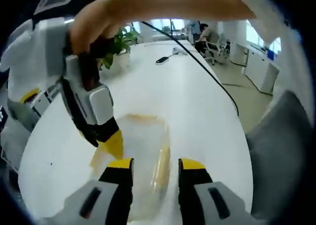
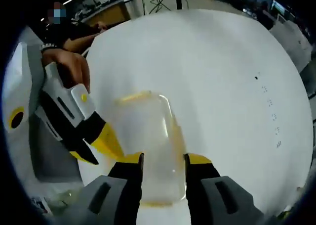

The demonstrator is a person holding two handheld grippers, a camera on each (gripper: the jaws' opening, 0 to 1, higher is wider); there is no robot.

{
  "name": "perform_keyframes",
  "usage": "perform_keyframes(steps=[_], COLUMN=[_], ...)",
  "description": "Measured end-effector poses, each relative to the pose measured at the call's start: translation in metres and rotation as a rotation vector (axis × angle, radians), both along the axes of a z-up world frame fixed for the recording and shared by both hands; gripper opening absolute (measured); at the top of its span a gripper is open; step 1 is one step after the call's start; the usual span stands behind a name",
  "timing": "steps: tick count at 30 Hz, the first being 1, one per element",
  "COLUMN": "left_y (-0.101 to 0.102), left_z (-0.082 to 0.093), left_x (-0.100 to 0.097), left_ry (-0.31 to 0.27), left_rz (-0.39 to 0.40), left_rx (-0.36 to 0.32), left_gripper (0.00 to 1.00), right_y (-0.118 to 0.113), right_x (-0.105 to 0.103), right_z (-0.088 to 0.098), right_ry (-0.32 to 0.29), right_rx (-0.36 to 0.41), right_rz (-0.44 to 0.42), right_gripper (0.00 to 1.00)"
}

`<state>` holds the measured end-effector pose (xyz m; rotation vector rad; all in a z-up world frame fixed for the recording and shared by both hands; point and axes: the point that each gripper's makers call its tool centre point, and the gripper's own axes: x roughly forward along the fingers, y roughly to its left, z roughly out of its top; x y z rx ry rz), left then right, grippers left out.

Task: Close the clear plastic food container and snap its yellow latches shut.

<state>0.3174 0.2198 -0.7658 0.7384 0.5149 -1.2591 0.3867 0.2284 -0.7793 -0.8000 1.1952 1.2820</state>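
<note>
Both yellow-tipped grippers, left (image 1: 155,171) and right (image 2: 163,166), stand released over the clear rectangular plastic food container (image 2: 148,136) on the white table (image 2: 222,76); latching step pending, needing pressure on its yellow latches (image 2: 134,96).

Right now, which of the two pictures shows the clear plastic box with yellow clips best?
The right gripper view: the clear plastic food container lies whole on the white table, yellow edges traceable. The left gripper view shows the container blurrier, partly behind the other gripper.
</note>
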Motion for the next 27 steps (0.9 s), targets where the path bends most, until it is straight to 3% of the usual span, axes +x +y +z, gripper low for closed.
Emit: perform_keyframes(steps=[1,4,7,10,13,17,27], left_y=[0.000,0.003,0.000,-0.002,-0.003,-0.005,-0.006], left_z=[-0.002,-0.007,-0.011,-0.009,-0.009,-0.009,-0.011], left_x=[0.002,0.007,0.005,0.012,0.012,0.011,0.008], left_ry=[-0.017,-0.057,-0.055,-0.098,-0.070,-0.068,-0.099], left_rz=[0.002,0.001,-0.014,-0.022,0.012,0.015,-0.006], left_rx=[0.009,0.044,0.046,0.054,0.046,0.078,0.115], left_gripper=[0.32,0.32,0.32,0.27,0.27,0.24,0.23], right_y=[-0.002,0.006,0.005,0.006,0.004,0.003,0.003], right_x=[-0.004,0.009,0.002,-0.002,-0.007,-0.011,-0.006], right_z=[-0.003,0.000,-0.001,-0.002,-0.003,-0.003,-0.004], right_ry=[-0.008,-0.015,0.004,0.016,0.028,-0.015,-0.015], right_rx=[-0.032,-0.023,-0.072,-0.104,-0.141,-0.201,-0.216], right_rz=[0.026,0.007,0.039,0.074,0.083,0.158,0.161], right_gripper=[0.40,0.39,0.37,0.37,0.37,0.37,0.36])
